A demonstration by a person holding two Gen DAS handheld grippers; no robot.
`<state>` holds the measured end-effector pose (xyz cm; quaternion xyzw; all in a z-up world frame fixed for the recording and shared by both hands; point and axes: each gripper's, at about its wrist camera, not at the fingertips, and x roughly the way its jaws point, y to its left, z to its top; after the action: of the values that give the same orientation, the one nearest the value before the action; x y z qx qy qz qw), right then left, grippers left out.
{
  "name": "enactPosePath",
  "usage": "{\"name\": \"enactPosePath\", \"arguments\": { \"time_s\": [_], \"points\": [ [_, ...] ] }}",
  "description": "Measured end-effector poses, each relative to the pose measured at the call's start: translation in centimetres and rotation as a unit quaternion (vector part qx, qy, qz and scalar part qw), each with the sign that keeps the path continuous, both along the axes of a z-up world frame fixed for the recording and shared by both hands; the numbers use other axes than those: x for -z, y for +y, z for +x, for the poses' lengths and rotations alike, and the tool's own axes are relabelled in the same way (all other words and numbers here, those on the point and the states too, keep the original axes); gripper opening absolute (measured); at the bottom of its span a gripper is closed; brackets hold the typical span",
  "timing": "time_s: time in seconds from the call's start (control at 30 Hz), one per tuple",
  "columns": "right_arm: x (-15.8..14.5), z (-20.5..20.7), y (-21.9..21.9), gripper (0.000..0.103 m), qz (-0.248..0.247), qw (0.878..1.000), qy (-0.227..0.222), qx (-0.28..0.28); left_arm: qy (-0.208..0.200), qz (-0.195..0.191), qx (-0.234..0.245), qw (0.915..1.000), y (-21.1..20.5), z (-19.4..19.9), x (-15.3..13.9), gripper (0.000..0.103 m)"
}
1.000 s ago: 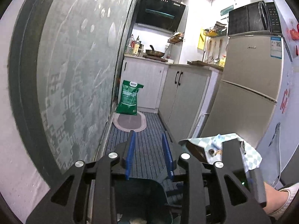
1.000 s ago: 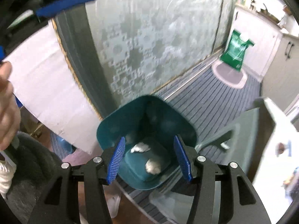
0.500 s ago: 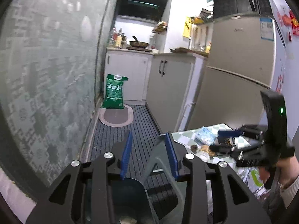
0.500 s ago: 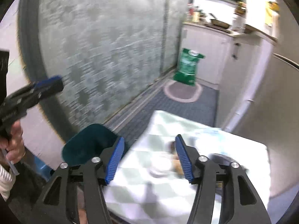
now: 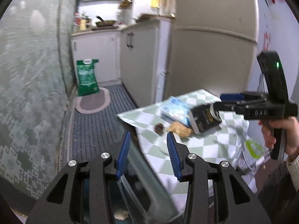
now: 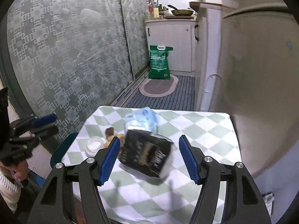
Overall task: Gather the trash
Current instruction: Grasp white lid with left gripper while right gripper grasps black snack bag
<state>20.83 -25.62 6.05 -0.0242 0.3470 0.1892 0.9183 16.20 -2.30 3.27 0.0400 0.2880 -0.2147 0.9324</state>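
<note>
My right gripper (image 6: 149, 158), widening and empty, straddles the black box (image 6: 147, 155); its twelve-o'clock blue packet (image 6: 143, 120) could get shoved off the tabletop (image 6: 196, 130).

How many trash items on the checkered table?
5: black box centre, blue packet behind it, white lid left, brown scrap and tan scrap between. More may hide behind the box.
</note>
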Motion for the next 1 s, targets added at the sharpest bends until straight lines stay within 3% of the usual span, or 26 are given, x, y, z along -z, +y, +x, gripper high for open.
{"name": "enactPosePath", "arguments": {
  "time_s": [0.13, 0.37, 0.77, 1.0],
  "points": [
    [0.6, 0.0, -1.1, 0.066, 0.007, 1.000, 0.007, -0.005, 0.019, 0.017, 0.021, 0.9994, -2.4, 1.0, 1.2, 0.042],
    [1.2, 0.0, -2.0, 0.066, 0.012, 1.000, 0.015, -0.015, 0.031, 0.017, 0.016, 0.9992, -3.7, 2.3, 1.9, 0.042],
    [1.7, 0.1, -3.0, 0.066, 0.021, 0.999, 0.023, -0.016, 0.043, 0.049, 0.014, 0.9978, -5.7, 3.3, 3.0, 0.041],
    [1.7, 0.3, -2.8, 0.066, 0.023, 0.999, 0.024, -0.019, 0.051, 0.051, 0.011, 0.9973, -5.7, 3.7, 3.3, 0.034]
  ]
}}
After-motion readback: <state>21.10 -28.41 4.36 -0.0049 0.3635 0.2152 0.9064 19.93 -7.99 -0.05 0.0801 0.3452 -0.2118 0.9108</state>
